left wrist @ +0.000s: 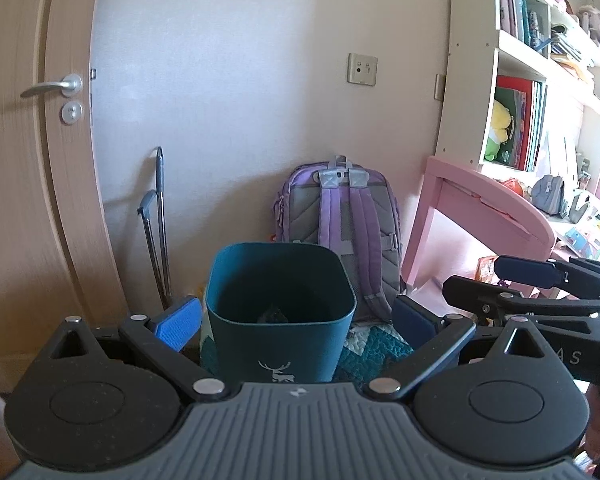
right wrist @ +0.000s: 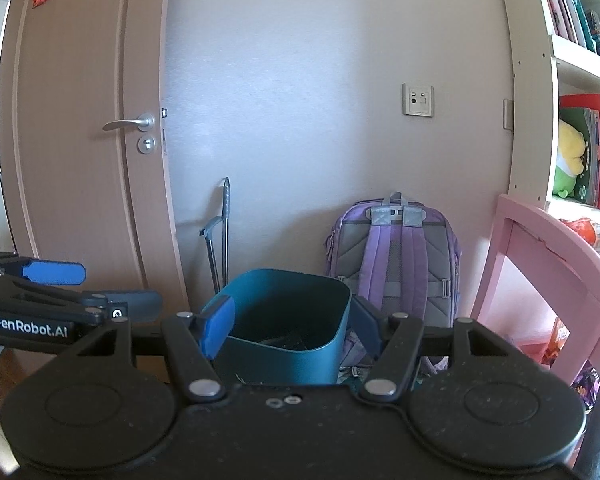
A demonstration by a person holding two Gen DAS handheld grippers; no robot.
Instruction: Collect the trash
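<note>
Bin (left wrist: 280, 312) rim clear, jaws flanking, apart

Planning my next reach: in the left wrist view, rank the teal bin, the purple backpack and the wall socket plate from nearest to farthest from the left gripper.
From the left gripper, which is open:
1. Teal bin, straight ahead between the fingers.
2. Purple backpack, behind the bin, leaning at the wall's foot.
3. Wall socket plate, high on the wall above the backpack.

Teal bin (left wrist: 280, 312), white deer print
</note>
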